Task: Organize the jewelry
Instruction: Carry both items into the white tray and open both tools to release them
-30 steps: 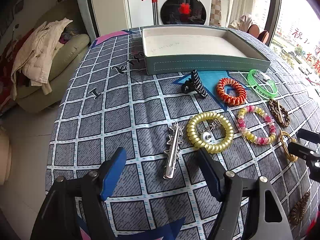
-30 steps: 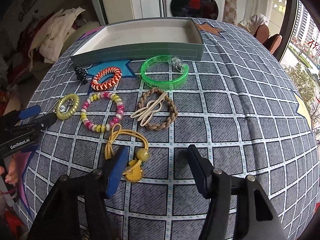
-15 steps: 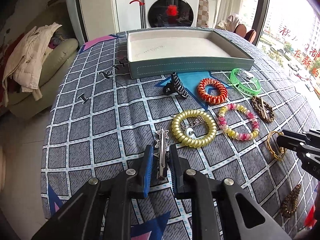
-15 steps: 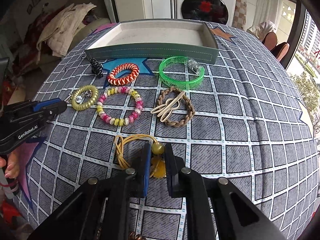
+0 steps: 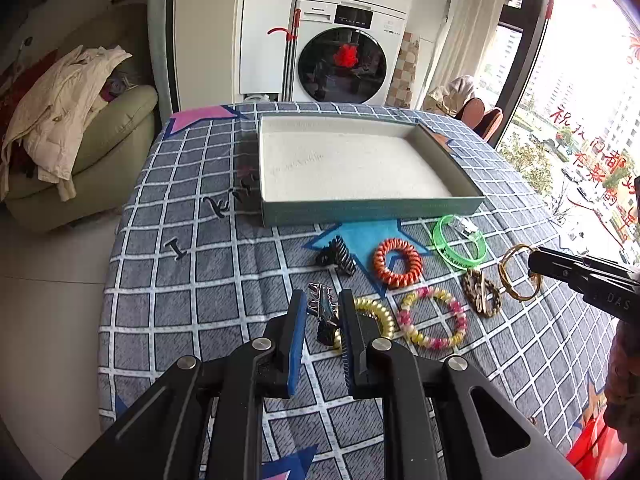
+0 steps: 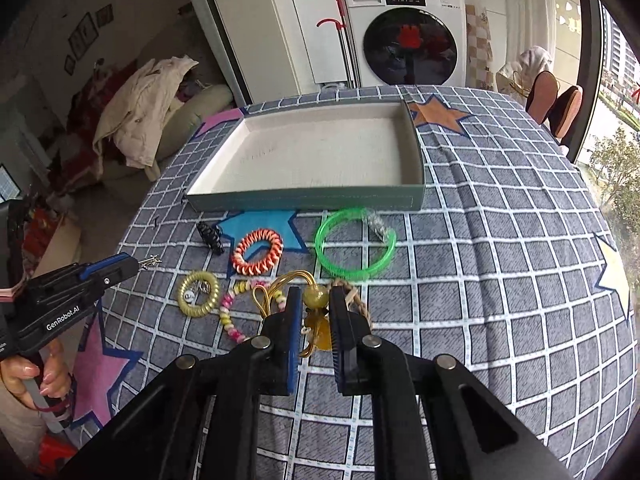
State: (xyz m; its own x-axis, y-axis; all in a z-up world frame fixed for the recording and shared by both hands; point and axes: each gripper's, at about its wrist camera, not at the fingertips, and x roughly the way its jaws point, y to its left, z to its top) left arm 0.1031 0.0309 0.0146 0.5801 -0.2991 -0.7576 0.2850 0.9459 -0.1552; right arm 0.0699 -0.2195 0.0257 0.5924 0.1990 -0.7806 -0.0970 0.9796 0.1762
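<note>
My left gripper (image 5: 322, 300) is shut on a silver star hair clip (image 5: 322, 310) and holds it above the cloth; it also shows in the right wrist view (image 6: 149, 262). My right gripper (image 6: 314, 300) is shut on a yellow bead hair tie (image 6: 314, 298), lifted off the table; its loop shows in the left wrist view (image 5: 516, 272). An empty grey-green tray (image 5: 372, 210) with a white floor lies at the back of the table (image 6: 308, 200).
On the checked cloth lie a black claw clip (image 5: 338, 256), an orange coil tie (image 5: 398, 261), a green bangle (image 5: 460, 242), a yellow coil tie (image 6: 198, 294), a pink-yellow bead bracelet (image 5: 434, 322) and a brown braided tie (image 5: 482, 292). A sofa (image 5: 80, 152) stands left.
Both grippers closed on their items and rose: the left lifted the star clip, the right lifted the yellow hair tie. Both cameras now look from higher up.
</note>
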